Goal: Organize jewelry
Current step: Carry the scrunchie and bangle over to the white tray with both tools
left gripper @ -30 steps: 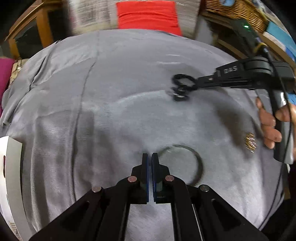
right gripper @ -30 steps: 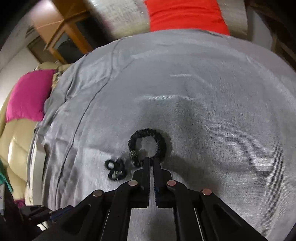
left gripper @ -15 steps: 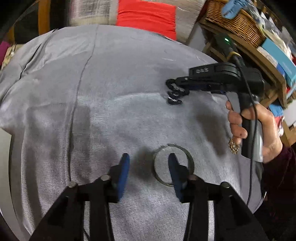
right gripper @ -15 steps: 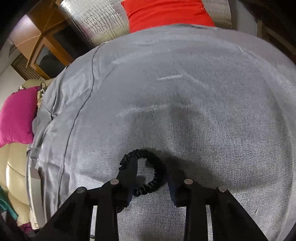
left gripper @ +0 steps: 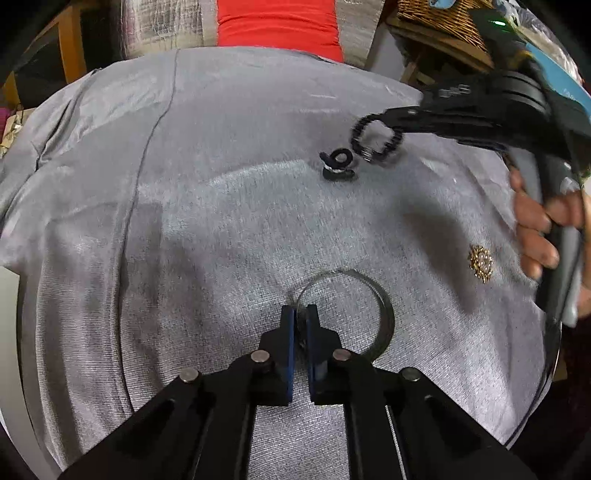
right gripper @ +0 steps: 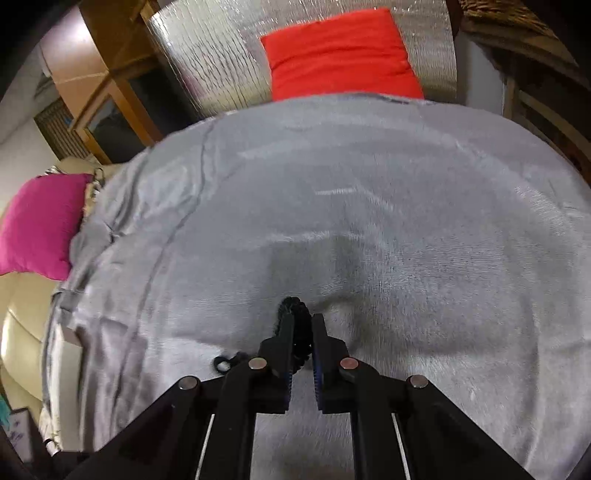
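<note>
The left hand-held gripper [left gripper: 300, 314] is seen closed on the thin rim of a silver bangle [left gripper: 384, 314], the blue pads pinching the near-left part of the hoop while the rest of the ring lies flat on the grey cloth [left gripper: 221, 229] that covers the worktop.

The right hand-held gripper [right gripper: 303, 325] is closing, and a black beaded bracelet [right gripper: 295, 314] is clamped between its jaws, seen edge-on in its own wrist view. In the left wrist view the same bracelet [left gripper: 375, 138] is seen hanging as an open loop from the tips of that gripper [left gripper: 397, 123], lifted off the cloth. The handle is gripped by a person's hand [left gripper: 535, 229].

Relative to the silver bangle: a small black knotted piece [left gripper: 338, 164] lies on the cloth well beyond it, just beside and below the hanging bracelet and apart from it. The same piece [right gripper: 223, 363] is partly seen left of the right gripper's fingers in the right wrist view. A gold brooch-like ornament [left gripper: 480, 263] lies to the right of the bangle, near the person's hand. Far beyond the bangle, past the cloth's edge, a red cushion [left gripper: 277, 22] is seen, and a wicker basket [left gripper: 439, 18] stands to its right. A magenta cushion [right gripper: 40, 221] is seen at the left in the right wrist view.
</note>
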{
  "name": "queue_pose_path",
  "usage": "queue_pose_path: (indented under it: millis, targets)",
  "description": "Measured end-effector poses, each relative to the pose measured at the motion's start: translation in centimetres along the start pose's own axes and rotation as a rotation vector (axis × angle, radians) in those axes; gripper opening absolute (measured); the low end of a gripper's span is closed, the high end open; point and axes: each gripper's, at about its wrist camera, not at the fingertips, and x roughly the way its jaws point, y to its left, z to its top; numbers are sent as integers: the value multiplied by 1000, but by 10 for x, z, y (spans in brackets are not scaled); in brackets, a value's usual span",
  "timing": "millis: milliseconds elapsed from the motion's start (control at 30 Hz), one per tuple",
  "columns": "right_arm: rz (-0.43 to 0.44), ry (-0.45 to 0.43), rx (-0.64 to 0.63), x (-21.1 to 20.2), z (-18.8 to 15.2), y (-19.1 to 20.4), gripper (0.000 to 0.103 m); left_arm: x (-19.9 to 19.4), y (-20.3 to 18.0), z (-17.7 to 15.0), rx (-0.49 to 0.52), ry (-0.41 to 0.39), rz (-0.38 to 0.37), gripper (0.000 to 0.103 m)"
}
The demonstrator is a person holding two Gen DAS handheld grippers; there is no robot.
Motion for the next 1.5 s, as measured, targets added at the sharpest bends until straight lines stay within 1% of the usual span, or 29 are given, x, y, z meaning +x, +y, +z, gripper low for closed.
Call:
queue_pose_path:
  millis: [100,367,500,600,700,767,867,1100,1200,1333,1500]
  targets:
    - [29,-15,13,-19,-9,2,10,-11,1,-2,-14,-31,-10,4]
    - [111,-71,66,-71,-38,1,10,-38,4,-12,-39,-99,3,4]
    - [149,-76,72,-84,-56,7,10,-58,12,-21,-61,-132,15,4]
    - [168,-70,47,-84,-66,18,10,-71,21,-19,-85,-157,45,4]
    - [191,-68,13,-83,-72,34,10,-84,30,-24,-117,-188,73,4]
    - [208,-69,-8,-81,-76,44,10,-95,40,-31,-137,-206,118,4]
    - [219,-57,-34,-76,-82,60,10,-94,51,-36,-170,-213,142,4]
    - [239,-19,-85,-57,-95,92,10,-108,83,-51,-248,-221,186,4]
    - [241,-4,-117,-50,-101,110,10,-118,100,-56,-285,-240,199,4]
    - [245,7,-163,-46,-108,132,10,-135,130,-66,-363,-274,217,4]
    - [283,-1,-172,-46,-102,163,10,-157,171,-87,-456,-308,250,4]
